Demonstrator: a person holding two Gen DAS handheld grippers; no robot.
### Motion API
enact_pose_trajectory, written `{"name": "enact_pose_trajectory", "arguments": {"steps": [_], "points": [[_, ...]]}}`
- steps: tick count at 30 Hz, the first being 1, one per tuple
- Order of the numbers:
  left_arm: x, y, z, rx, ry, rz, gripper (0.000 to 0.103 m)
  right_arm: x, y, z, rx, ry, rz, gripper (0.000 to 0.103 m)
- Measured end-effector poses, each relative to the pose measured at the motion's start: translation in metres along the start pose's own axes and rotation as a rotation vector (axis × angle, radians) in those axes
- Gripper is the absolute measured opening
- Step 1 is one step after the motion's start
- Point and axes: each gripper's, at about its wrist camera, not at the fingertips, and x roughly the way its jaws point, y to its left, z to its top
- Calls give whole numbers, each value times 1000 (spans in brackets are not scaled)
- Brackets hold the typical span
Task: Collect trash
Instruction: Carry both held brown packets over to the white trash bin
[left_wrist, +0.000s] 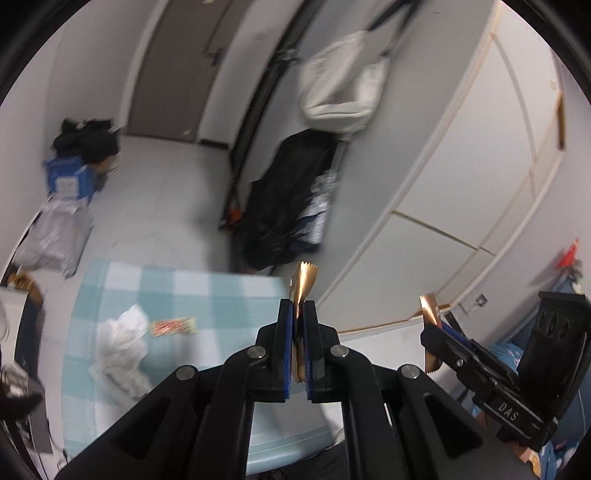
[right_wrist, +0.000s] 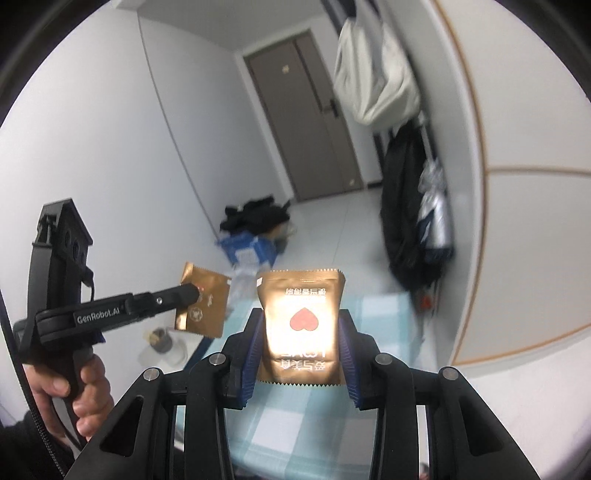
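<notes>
My left claw (left_wrist: 303, 310) is pinched tight on a gold wrapper (left_wrist: 302, 284), which I see edge-on in my left wrist view, its serrated top sticking up above the blue pads and its lower end hanging between them. From my right wrist view the same claw (right_wrist: 192, 293) shows side-on, with that wrapper (right_wrist: 203, 306) flat to the camera, gripped near its middle, and my left hand (right_wrist: 79, 391) wrapped round the handle below. My right claw (right_wrist: 301, 332) stands partly closed on a second gold wrapper (right_wrist: 301, 325), a packet with a red heart and upside-down print; the pads press its two side edges and it stands upright between them, its crimped top edge above the fingers. In the left wrist view that right claw (left_wrist: 436, 328) appears off to the right, with this second wrapper (left_wrist: 430, 310) seen thin and on edge. Both wrappers are held in the air above the tabletop (left_wrist: 229, 291), which wears a pale blue and white checked cloth. On that cloth, well apart from my claws, lie a crumpled white tissue (left_wrist: 123, 343) and, just beside it, a small red and white wrapper (left_wrist: 173, 326). Beyond the tabletop, a blue box (left_wrist: 68, 179) sits on the floor with dark clothing (left_wrist: 86, 140) piled on it, a black coat (left_wrist: 288, 199) hangs against the wall, and a white bag (left_wrist: 340, 85) hangs above that.
</notes>
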Motion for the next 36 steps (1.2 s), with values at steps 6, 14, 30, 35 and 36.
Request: {"name": "enact_pose_trajectory", "arguments": {"steps": [6,14,30,35,36], "points": [[12,-54,8,87,29,-107,2,-54,-27,16,15,-73,-76,37],[57,-122,-7,227,138,-181,2,-107,-81,-12,48,-80,-227,37],[205,-187,-108,380,658,-314,2,-138,-219,-145,269,153,-495,37],[244,-198,-144,465,852,-279,2,-126,-230,-182,221,273,-489,37],[251,-201,-153,475,891,-275,2,-122,-232,-188,218,294,-483,37]]}}
